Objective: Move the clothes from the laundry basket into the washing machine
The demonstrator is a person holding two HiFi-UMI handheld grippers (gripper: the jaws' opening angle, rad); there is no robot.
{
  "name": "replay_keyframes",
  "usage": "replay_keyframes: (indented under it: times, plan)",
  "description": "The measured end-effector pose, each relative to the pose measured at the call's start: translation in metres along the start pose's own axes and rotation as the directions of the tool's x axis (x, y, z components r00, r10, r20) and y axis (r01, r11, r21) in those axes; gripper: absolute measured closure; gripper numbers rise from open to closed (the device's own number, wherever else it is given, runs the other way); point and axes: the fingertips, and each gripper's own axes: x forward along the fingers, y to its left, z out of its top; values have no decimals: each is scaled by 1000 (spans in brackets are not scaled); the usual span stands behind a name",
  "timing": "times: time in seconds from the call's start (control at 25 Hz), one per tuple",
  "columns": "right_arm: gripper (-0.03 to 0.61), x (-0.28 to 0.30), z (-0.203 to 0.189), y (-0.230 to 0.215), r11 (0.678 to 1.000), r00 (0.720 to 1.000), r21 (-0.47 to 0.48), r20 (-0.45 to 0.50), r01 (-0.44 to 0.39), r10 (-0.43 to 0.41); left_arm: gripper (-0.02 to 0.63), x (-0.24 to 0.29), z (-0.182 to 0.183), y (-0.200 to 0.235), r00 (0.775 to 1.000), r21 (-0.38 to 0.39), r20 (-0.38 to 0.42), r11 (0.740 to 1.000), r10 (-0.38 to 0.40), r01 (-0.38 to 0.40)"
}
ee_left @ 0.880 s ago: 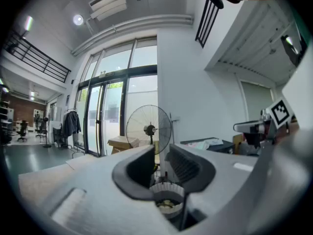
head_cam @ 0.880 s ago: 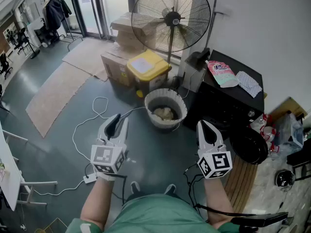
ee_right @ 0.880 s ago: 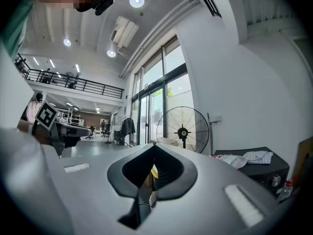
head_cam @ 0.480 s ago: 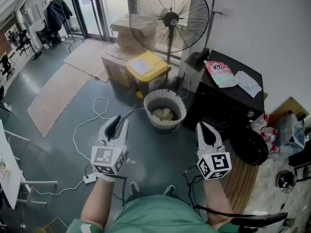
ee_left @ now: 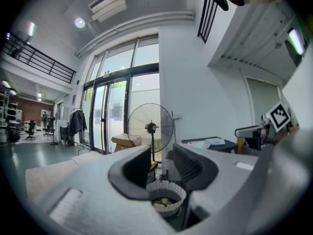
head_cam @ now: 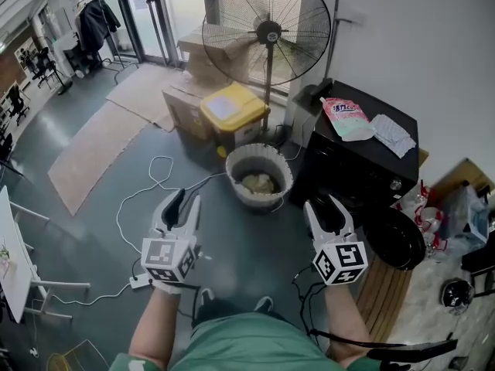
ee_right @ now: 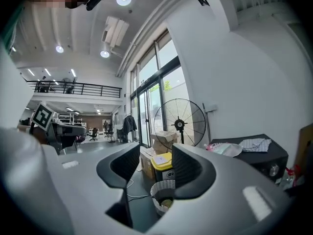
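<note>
Clothes [head_cam: 259,182]: pale heap low inside the laundry basket, ahead of both grippers and about midway between them. Neither gripper touches it.
Laundry basket [head_cam: 236,185]: round and white with a fluted wall, standing on the grey floor. I see it through the gap of each gripper, well beyond the tips.
Left gripper [head_cam: 186,199]: held level, jaws spread, nothing between them. The basket lies ahead and to its right.
Right gripper [head_cam: 325,205]: held level, jaws spread, gap empty. The basket lies ahead and to its left.
Washing machine [head_cam: 352,168]: black body, ahead and right of the right gripper, just beside the basket.
Round door [head_cam: 394,238]: dark, hanging open low on the machine's front, just right of the right gripper.
Machine top: a printed pouch [head_cam: 346,118] and a folded pale cloth [head_cam: 393,134] lie side by side, well beyond the right gripper.
Fan [head_cam: 267,29]: large, on a stand, behind the basket, far ahead of both grippers.
Yellow-lidded bin [head_cam: 232,107]: just behind the basket, ahead of the left gripper, with cardboard boxes [head_cam: 186,103] against its far-left side.
White cable [head_cam: 147,184]: loops on the floor, ahead and left of the left gripper.
</note>
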Motion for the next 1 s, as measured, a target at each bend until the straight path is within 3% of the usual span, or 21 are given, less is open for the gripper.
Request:
replay_keyframes:
  times: [0.2,0.48,1.0]
  plan:
    - [388,1,-10,-14,1000,1000,16,-19,-16,17,428,-1,-15,-10,999,-14,-36,1000,19,-20]
    - [388,30,-22,-21,999,998,41,-54,-26,28,417,25,-28,5,997,-30,-71,999,21,-23]
    - [389,172,-19,-34,999,988,-14,-148,37,-39,417,166,-57,105,995,-133,-89,990,-51,39]
